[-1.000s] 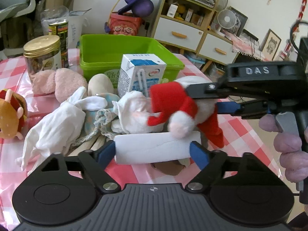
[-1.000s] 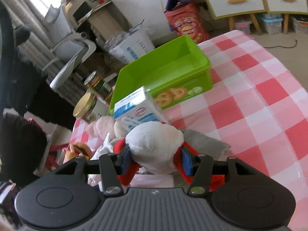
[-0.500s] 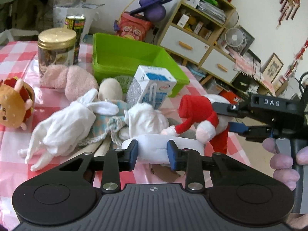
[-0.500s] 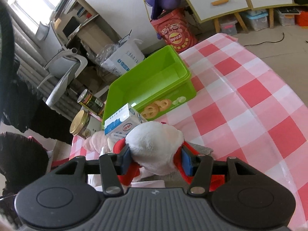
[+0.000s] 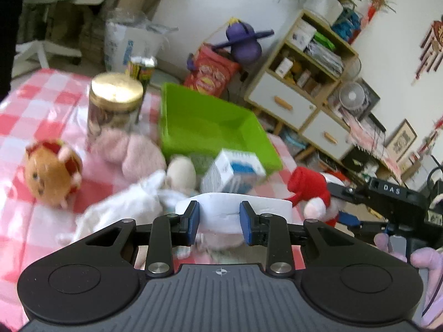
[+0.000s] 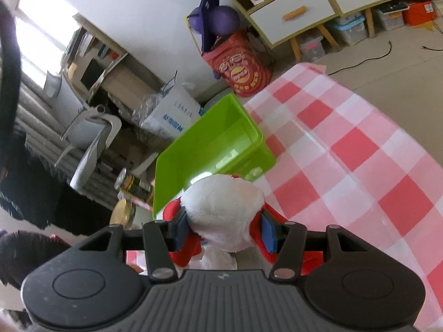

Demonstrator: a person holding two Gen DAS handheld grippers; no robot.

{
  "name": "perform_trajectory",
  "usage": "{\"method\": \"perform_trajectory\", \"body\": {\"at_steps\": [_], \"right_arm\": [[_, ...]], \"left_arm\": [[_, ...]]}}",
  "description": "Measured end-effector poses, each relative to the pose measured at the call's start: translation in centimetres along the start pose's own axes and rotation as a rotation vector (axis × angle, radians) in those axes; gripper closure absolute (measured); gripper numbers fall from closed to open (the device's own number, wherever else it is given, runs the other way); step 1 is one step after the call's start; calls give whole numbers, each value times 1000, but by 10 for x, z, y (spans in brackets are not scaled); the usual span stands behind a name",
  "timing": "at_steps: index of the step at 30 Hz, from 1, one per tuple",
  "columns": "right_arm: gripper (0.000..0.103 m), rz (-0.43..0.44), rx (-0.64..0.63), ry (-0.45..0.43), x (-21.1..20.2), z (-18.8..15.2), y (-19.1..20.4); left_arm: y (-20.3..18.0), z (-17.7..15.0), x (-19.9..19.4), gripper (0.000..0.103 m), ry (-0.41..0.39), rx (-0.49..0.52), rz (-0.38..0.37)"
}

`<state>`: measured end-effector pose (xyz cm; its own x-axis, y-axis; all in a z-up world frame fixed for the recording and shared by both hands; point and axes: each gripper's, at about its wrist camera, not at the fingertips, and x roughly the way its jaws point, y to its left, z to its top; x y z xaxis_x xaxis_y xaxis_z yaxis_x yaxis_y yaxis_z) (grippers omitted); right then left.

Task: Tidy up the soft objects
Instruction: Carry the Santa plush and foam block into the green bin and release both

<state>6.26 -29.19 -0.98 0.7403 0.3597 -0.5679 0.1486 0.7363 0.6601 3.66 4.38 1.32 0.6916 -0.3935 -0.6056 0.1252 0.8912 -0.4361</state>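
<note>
Soft objects: we find a heap of plush and cloth on the checked tablecloth (image 5: 41, 110), in front of the near wall of the green bin (image 5: 213, 127).
White roll: we see the white soft roll (image 5: 221, 210) pinched at its middle between the blue pads of the left gripper (image 5: 218, 222), its ends sticking out on both sides; the jaws have just been closing and stand narrow on it.
Santa plush: we see the red and white plush (image 6: 221, 210) clamped between the pads of the right gripper (image 6: 223, 231), jaws narrow, with the bin beyond it; in the left wrist view it hangs off the table's right edge.
Hand: we note gloved fingers (image 5: 423, 260) on the right gripper's handle.
Remaining heap: white gloves (image 5: 121, 210), pink fluffy piece (image 5: 133, 155), orange burger plush (image 5: 51, 174) toward the left edge.
Hard items: milk carton (image 5: 235, 174) just in front of the bin; gold-lidded jar (image 5: 116, 105) to the bin's left.
Bin contents: we can see no soft object inside.
</note>
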Motion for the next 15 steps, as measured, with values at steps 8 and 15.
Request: {"method": "perform_trajectory", "body": {"at_steps": [8, 15], "right_arm": [[76, 15, -47, -50, 15, 44, 27], [76, 8, -114, -34, 68, 77, 49]], "left_arm": [[-8, 56, 17, 72, -75, -2, 36], [-18, 105, 86, 72, -64, 58, 127]]}}
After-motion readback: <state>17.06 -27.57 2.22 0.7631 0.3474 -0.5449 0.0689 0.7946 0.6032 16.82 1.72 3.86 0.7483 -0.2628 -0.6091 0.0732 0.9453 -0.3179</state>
